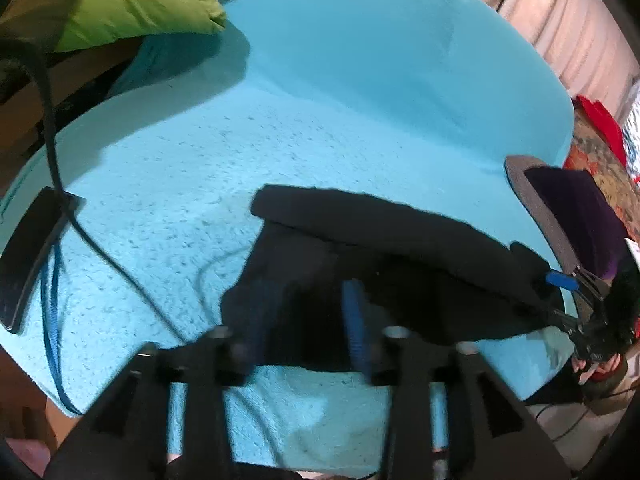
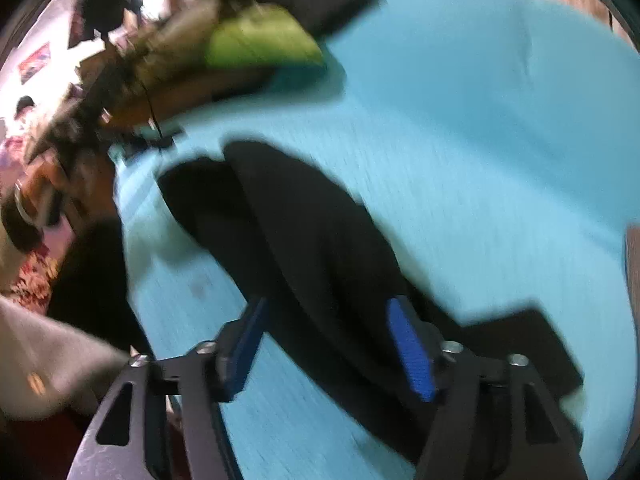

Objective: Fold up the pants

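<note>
Item: black pants (image 1: 384, 264), partly folded, lying on a turquoise blanket (image 1: 320, 100), near-right of its middle. Left tongs (image 1: 308, 320) spread over the near edge, pinching nothing. Right tongs (image 2: 340, 344) spread, straddling the right end. Step, as judged: mid-fold; next calls for closing on the edges. Containers: none seen.

Turquoise blanket (image 1: 360, 80) covers the surface. Green cushion (image 1: 132, 8) at far left corner. Flat black device (image 1: 30, 256) with attached black cable (image 1: 48, 112) lies on blanket, left edge.
</note>
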`<action>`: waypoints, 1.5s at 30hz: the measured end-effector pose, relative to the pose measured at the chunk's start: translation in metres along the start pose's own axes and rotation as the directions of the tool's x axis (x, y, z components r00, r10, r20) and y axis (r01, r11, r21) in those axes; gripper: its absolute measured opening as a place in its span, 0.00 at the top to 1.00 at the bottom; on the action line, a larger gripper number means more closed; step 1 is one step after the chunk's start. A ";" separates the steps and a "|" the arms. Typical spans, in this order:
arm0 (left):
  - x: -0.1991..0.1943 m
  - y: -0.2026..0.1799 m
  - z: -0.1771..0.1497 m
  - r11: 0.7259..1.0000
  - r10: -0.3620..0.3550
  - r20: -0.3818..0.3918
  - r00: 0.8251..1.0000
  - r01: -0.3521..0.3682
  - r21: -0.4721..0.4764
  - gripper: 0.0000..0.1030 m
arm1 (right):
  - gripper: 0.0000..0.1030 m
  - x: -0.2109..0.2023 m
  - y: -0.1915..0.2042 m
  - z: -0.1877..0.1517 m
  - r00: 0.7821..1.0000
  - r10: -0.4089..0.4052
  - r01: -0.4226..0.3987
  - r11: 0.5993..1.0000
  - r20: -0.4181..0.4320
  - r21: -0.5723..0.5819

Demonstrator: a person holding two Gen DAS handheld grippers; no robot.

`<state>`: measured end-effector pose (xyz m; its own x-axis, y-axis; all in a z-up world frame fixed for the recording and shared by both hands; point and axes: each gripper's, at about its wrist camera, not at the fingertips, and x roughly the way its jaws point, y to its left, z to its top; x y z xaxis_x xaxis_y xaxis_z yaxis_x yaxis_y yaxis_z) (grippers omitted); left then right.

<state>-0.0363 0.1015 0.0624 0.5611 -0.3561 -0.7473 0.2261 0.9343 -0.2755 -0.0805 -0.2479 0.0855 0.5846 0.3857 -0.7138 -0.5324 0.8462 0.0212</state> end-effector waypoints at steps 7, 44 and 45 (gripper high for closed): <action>0.031 0.020 0.026 0.985 -0.041 -0.005 0.999 0.040 -0.169 0.28 | 0.36 0.054 0.057 0.053 0.998 0.027 -0.018 0.991 0.063 -0.132; 0.007 0.024 -0.041 0.986 0.024 -0.020 1.000 -0.027 -0.164 0.76 | 0.90 0.107 0.078 0.033 0.965 0.238 -0.234 0.971 -0.113 0.050; 0.002 0.025 -0.042 0.985 0.025 -0.011 1.000 -0.026 -0.169 0.76 | 0.82 0.103 0.076 0.036 0.963 0.244 -0.238 0.969 -0.115 0.060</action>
<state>-0.0631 0.1244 0.0284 0.5578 -0.3329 -0.7603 0.0735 0.9323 -0.3542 -0.0385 -0.1305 0.0389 0.3631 0.5355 -0.7625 -0.6188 0.7504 0.2324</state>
